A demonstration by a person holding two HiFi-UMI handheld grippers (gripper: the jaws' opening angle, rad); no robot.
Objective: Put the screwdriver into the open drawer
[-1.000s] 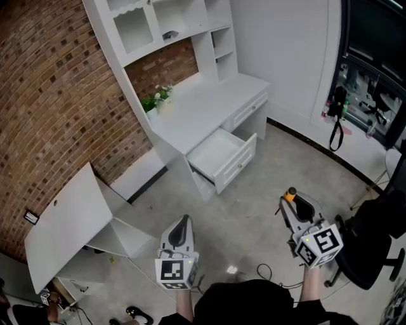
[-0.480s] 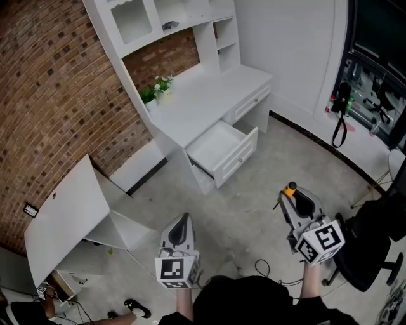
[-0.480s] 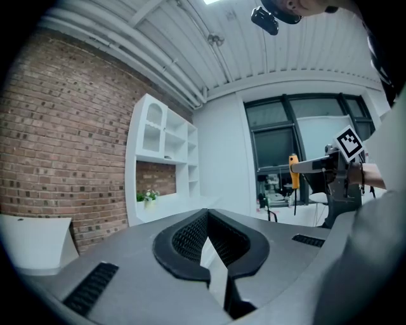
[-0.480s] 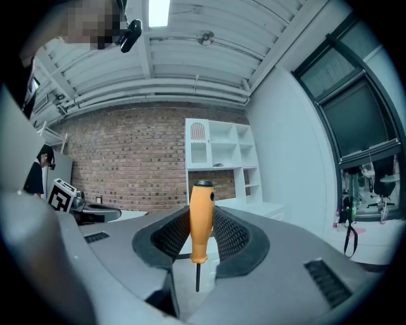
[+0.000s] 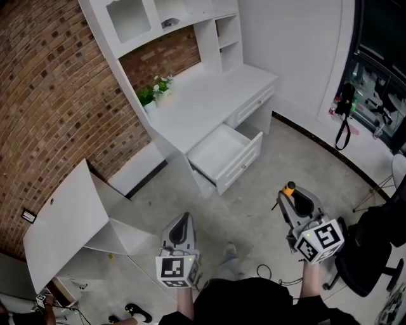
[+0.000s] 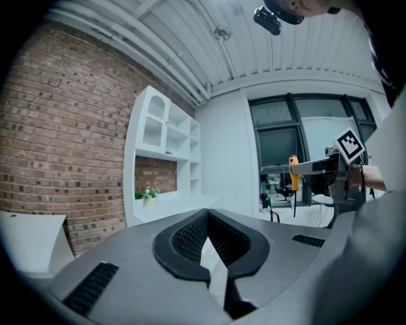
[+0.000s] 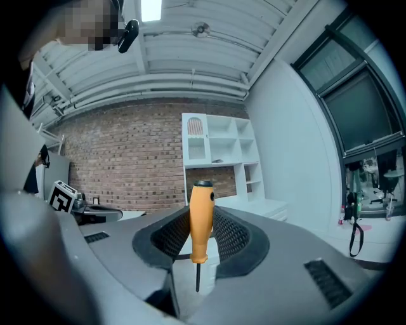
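Note:
The screwdriver (image 7: 202,219) has an orange handle and a thin dark shaft. It stands upright between the pads of my right gripper (image 7: 203,214), which is shut on the handle. In the head view the right gripper (image 5: 290,194) is over the floor at lower right, with the screwdriver (image 5: 289,188) at its tip. The open drawer (image 5: 245,164) sticks out of the white desk (image 5: 209,101), up and left of that gripper, and looks empty. My left gripper (image 5: 184,220) hangs over the floor at lower centre. Its jaws (image 6: 206,216) meet at the tips and hold nothing.
A white hutch (image 5: 158,19) rises behind the desk against the brick wall, with a small plant (image 5: 155,89) beside it. A loose white panel (image 5: 60,222) leans at lower left. A black office chair (image 5: 374,254) stands at right. Cables lie on the floor near my feet.
Both grippers have drifted a little towards the desk, keeping their poses. A foot now shows on the floor between them. The screwdriver stays gripped.

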